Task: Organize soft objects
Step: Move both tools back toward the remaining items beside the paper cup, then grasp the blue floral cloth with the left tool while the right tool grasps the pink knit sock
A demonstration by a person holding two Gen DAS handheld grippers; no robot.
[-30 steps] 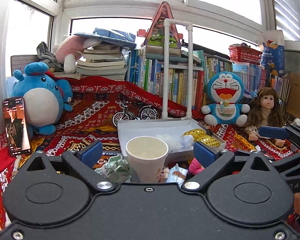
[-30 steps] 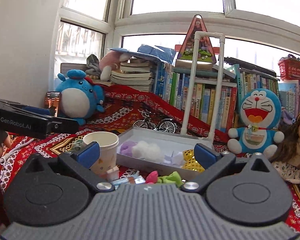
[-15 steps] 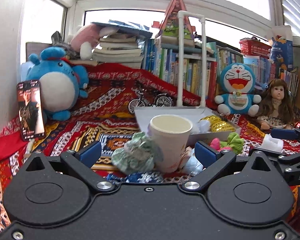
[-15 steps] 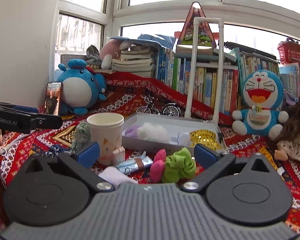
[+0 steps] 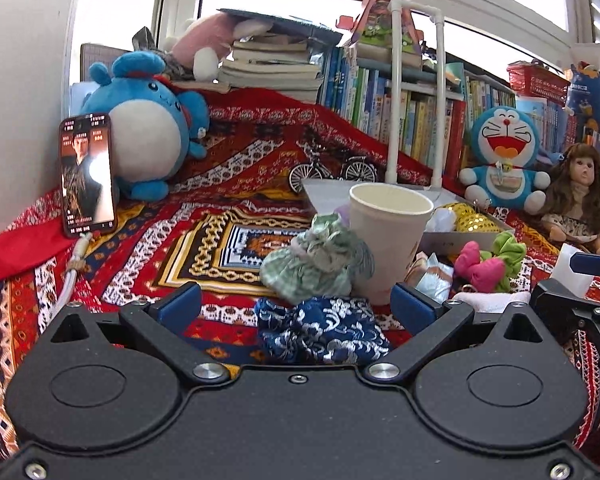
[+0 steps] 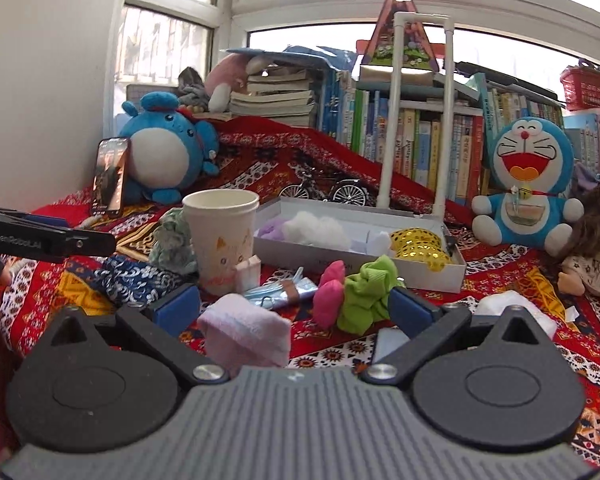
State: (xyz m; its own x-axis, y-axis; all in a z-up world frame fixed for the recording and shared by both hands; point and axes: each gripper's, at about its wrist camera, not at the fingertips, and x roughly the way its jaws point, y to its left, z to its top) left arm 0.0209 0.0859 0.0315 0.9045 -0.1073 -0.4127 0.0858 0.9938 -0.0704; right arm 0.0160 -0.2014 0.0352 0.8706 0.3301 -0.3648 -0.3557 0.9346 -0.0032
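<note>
On the patterned red cloth, between my left tongs, lay a dark blue scrunchie with silver scrollwork, crumpled and flat. Just behind it sat a pale green gathered scrunchie, puffed and frilled, touching the side of a white paper cup that stood upright. My left tongs were released, pads wide apart, holding nothing.

Between my right tongs rested a folded pale pink cloth, soft and fleecy, with a pink plush piece and a bright green scrunchie side by side just beyond it. My right tongs likewise stood released, clear of all three. A crumpled light blue wrapper lay near the cup's base.

Behind these, the shallow white box held a lilac tuft, a white fluffy wad and a gold sequinned piece. Further back sat a round blue plush with a phone propped against it, a blue cat plush and a doll.

Compared with one second earlier, both tongs had drawn back from the cup and box: the blue scrunchie and pink cloth, then out of sight beneath the tong bodies, had come into view, and the cup appeared farther off.
</note>
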